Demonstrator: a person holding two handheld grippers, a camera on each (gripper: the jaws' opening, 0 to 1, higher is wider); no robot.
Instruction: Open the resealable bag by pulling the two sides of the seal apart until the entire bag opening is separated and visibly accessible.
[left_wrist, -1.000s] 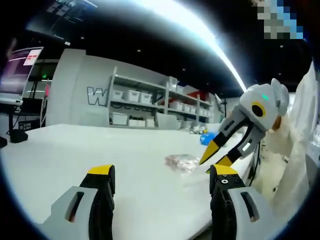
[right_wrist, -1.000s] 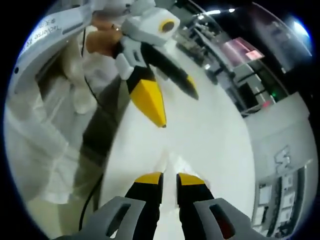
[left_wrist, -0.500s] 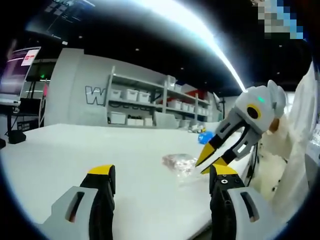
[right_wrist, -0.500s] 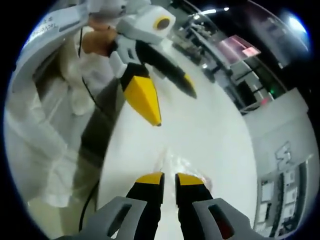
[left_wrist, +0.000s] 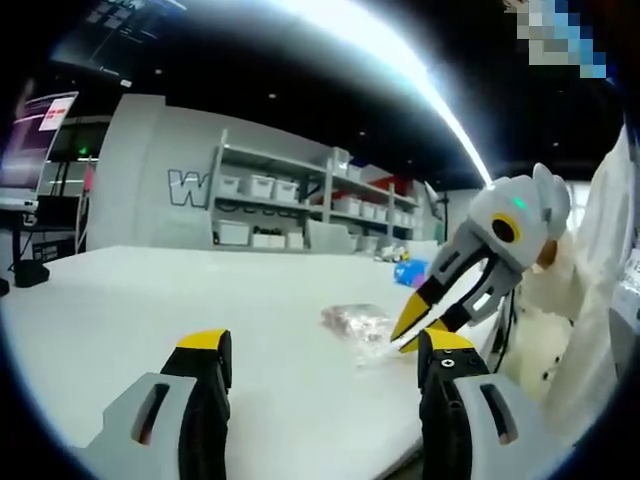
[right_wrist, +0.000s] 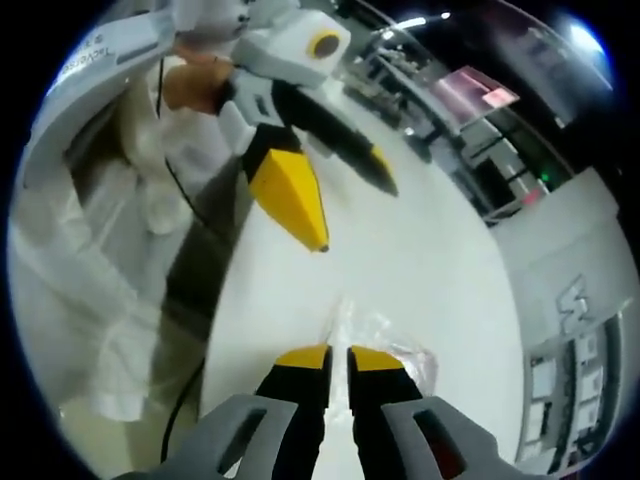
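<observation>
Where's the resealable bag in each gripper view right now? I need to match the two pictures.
Left gripper view: resealable bag lies on the white table, right of centre, at the right gripper's tips.
Right gripper view: bag at lower centre, just beyond the right gripper.
Shared landmark: the white table.

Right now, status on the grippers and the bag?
Left gripper open, above the table. Right gripper nearly shut at the bag edge; grip unclear. Nothing in the way.
</observation>
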